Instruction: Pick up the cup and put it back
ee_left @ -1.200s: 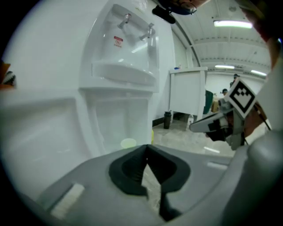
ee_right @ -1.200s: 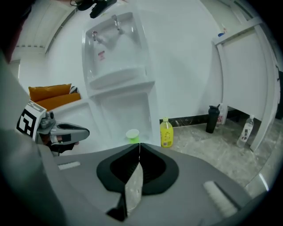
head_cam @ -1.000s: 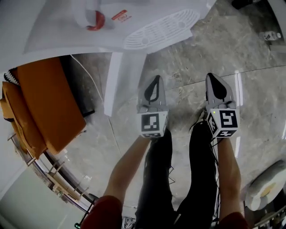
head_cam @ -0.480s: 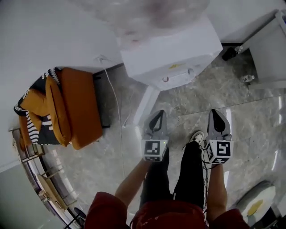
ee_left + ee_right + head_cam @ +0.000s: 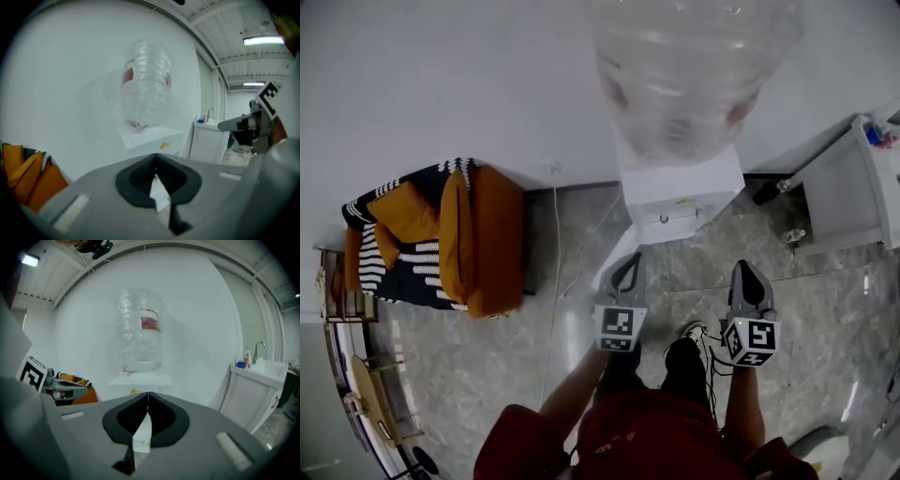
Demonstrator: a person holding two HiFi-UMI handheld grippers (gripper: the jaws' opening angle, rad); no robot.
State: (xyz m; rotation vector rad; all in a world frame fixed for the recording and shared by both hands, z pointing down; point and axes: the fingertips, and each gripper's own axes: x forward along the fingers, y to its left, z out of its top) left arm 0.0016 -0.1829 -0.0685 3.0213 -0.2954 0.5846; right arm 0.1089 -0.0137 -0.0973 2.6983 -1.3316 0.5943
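Progress nil: no cup in view. Left gripper (image 5: 629, 260) and right gripper (image 5: 748, 269) are both closed and empty, facing the water dispenser (image 5: 680, 192). Pick-up and return both pending.

Ahead of the fingers (image 5: 624, 274) stands the water dispenser (image 5: 680, 199), bottle (image 5: 694, 66) on top; armchair (image 5: 478, 239) far left, sink cabinet (image 5: 848, 192) right.

The water bottle (image 5: 694, 66) is clear ribbed plastic, the dispenser (image 5: 680, 192) smooth white plastic. The floor (image 5: 487, 375) is glossy grey marbled stone; the armchair (image 5: 483, 239) is matt orange cloth.
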